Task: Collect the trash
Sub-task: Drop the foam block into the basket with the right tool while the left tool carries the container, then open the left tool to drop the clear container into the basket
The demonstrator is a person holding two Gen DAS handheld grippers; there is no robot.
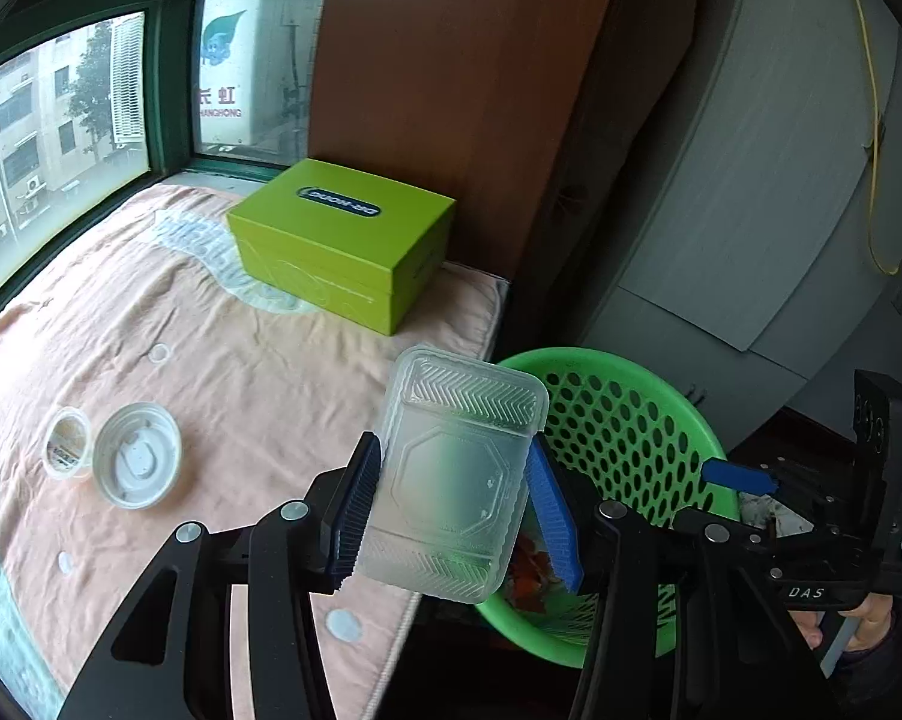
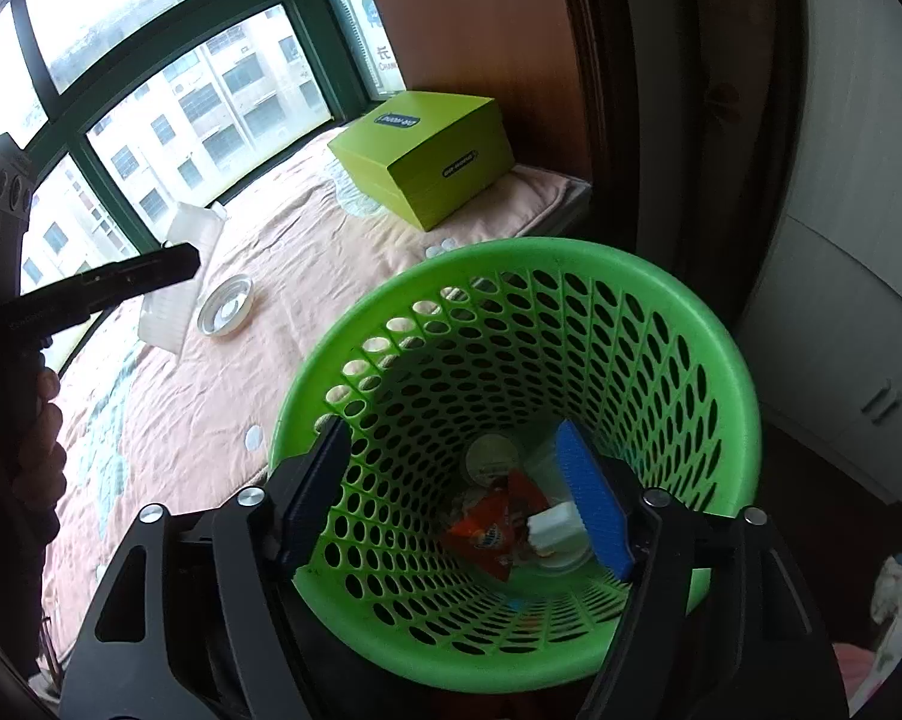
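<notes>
My left gripper is shut on a clear plastic food container, held above the bed's edge beside the green perforated waste basket. My right gripper hangs open over the basket, with nothing between its blue pads. Down in the basket lie an orange wrapper, a white scrap and a round lid. On the pink bed cover remain a white round lid and a small clear cup. The right wrist view shows the held container at the left.
A lime-green box stands at the far end of the bed by a brown wooden panel. Windows run along the bed's left side. White cabinets stand right of the basket. A hand grips the right tool's handle.
</notes>
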